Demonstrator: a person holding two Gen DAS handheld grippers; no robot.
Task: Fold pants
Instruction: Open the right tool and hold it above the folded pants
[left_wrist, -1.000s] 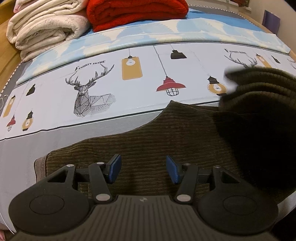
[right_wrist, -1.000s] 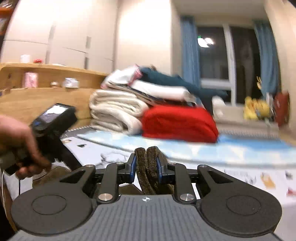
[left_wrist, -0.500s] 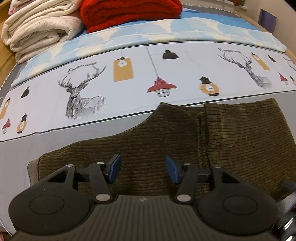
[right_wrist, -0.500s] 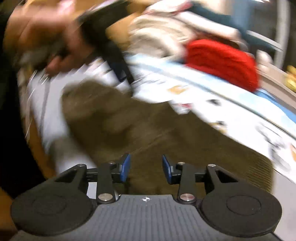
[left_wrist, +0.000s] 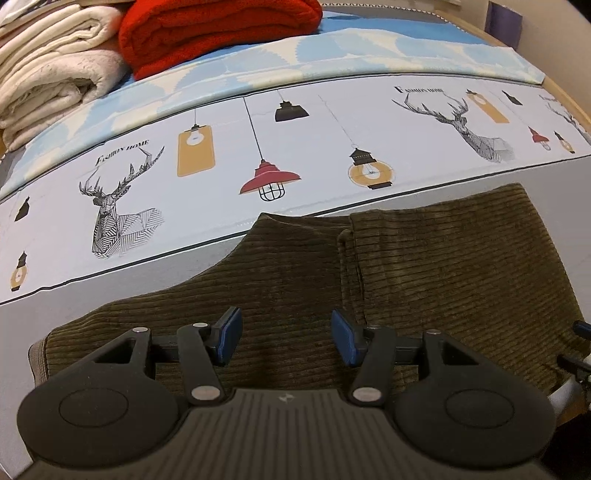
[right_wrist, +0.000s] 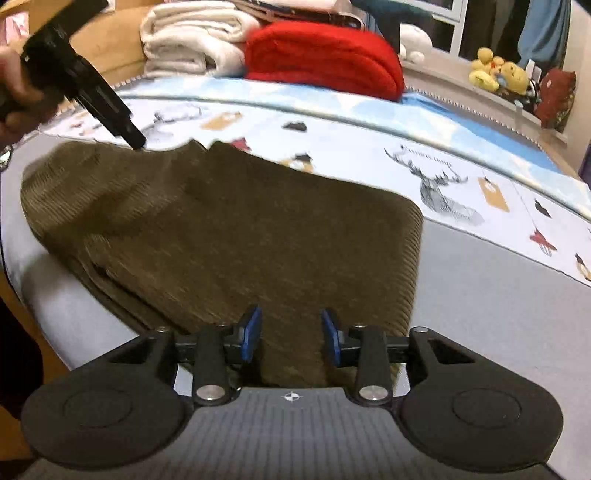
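Observation:
Olive-brown corduroy pants (left_wrist: 424, 266) lie folded flat on the grey part of the bed; one layer lies over the other, with a seam edge near the middle. My left gripper (left_wrist: 286, 336) hovers open over the pants' left half, with only the cloth below showing between its blue pads. In the right wrist view the pants (right_wrist: 221, 229) spread from the near edge to the far left. My right gripper (right_wrist: 291, 336) is open just above their near end, nothing pinched. A hand holds the left gripper (right_wrist: 135, 142) at the pants' far left corner.
A printed sheet (left_wrist: 295, 147) with deer and lamps covers the bed behind the pants. A red blanket (right_wrist: 325, 59) and cream folded blankets (right_wrist: 188, 40) are stacked at the head. Plush toys (right_wrist: 498, 72) sit on the sill at the right. The bed's edge (right_wrist: 55, 291) drops off at the left.
My right gripper let go of the bunched corduroy, opened and tipped down over the bed. The lifted pants part now lies flat over the rest. My left gripper shifted slightly sideways.

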